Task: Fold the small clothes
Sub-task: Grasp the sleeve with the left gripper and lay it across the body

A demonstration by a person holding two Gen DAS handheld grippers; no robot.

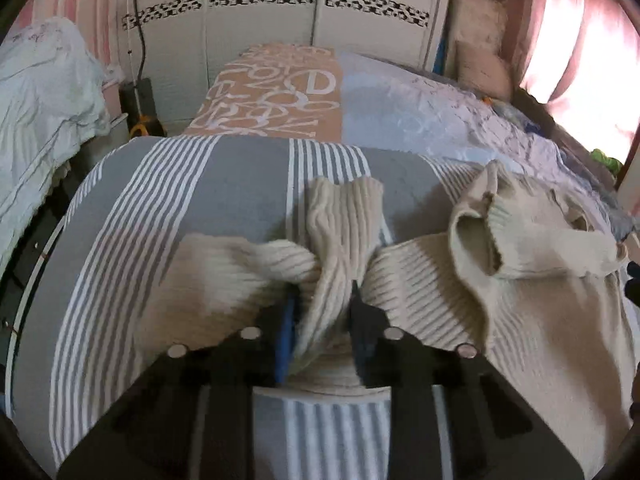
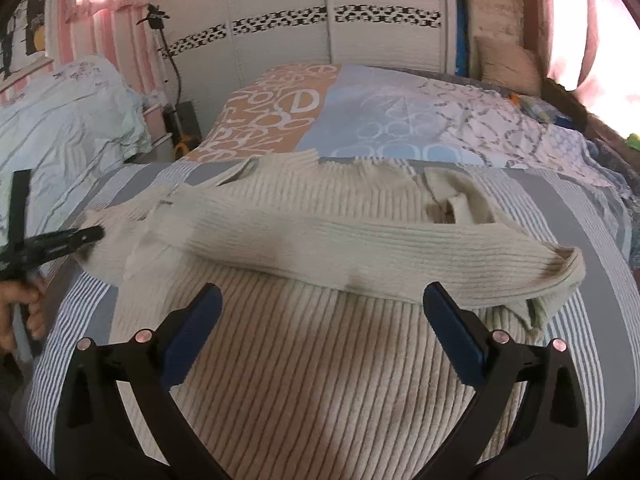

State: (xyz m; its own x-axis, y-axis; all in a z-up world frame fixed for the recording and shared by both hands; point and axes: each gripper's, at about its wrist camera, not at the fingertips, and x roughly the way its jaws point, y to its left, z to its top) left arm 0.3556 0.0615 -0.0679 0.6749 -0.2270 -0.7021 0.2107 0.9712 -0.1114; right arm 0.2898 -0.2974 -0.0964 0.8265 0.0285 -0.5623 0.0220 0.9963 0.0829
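Right wrist view: sleeve (image 2: 360, 248) lies across sweater (image 2: 320, 360), right claw (image 2: 322, 300) spread; left claw (image 1: 322, 304) pinching the sweater; body folds remain.

It was a home bedroom: a bed (image 2: 540, 196) filled most of both views, made up with a grey-and-white striped cover (image 1: 168, 208) and a patchwork duvet (image 2: 360, 120) of orange lettering and pale blue circles. Behind it stood a white wardrobe (image 2: 320, 40) with a black-and-white patterned band across its doors, and pink curtains (image 1: 580, 40) glowed with daylight — one on each side of the room. Cushions (image 2: 504, 56) were stacked in the far corner (beside the wardrobe), and rumpled pale bedding (image 1: 44, 96) lay heaped on the left.
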